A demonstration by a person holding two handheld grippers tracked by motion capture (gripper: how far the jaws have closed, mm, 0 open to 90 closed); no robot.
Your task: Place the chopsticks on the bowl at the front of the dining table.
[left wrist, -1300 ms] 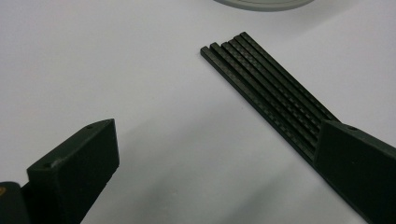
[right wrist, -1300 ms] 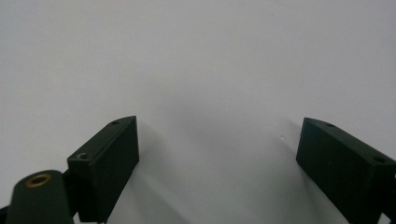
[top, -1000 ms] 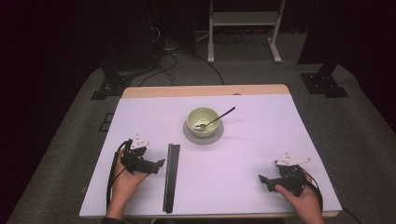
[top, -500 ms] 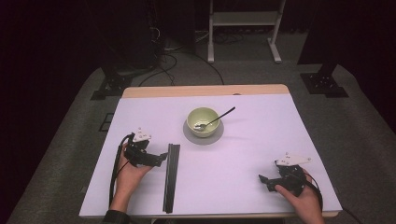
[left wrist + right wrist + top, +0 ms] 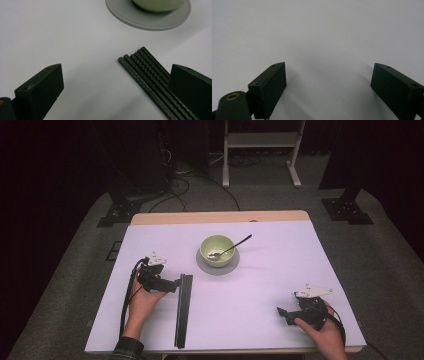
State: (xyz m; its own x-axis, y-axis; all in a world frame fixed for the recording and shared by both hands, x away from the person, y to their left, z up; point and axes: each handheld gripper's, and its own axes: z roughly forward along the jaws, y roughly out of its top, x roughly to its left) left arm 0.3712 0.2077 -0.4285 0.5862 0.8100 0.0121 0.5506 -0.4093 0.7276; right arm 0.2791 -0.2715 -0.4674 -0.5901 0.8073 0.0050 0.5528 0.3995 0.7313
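Black carbon-weave chopsticks (image 5: 183,309) lie in a tight bundle on a white table (image 5: 260,270), running from near the front edge toward a pale green bowl (image 5: 217,249) at the centre. The left gripper (image 5: 175,284), held in the person's left hand (image 5: 142,297), sits just beside the far end of the bundle with its tips at the sticks. In the left gripper view the jaws stand wide apart and grip nothing: the chopsticks (image 5: 150,77) pass diagonally between them, their squared ends lying on bare table, with the right-hand jaw partly covering the sticks. Whether that jaw touches them cannot be told.

The bowl rests on a grey saucer (image 5: 217,266), whose rim (image 5: 140,21) shows at the top of the left gripper view, and a dark-handled spoon (image 5: 231,247) leans out of the bowl toward the right.

Well apart from all this, the right gripper (image 5: 281,312) rests near the table's front right corner in the person's right hand (image 5: 325,335). Its own view shows both jaws spread wide over plain white surface, holding nothing.
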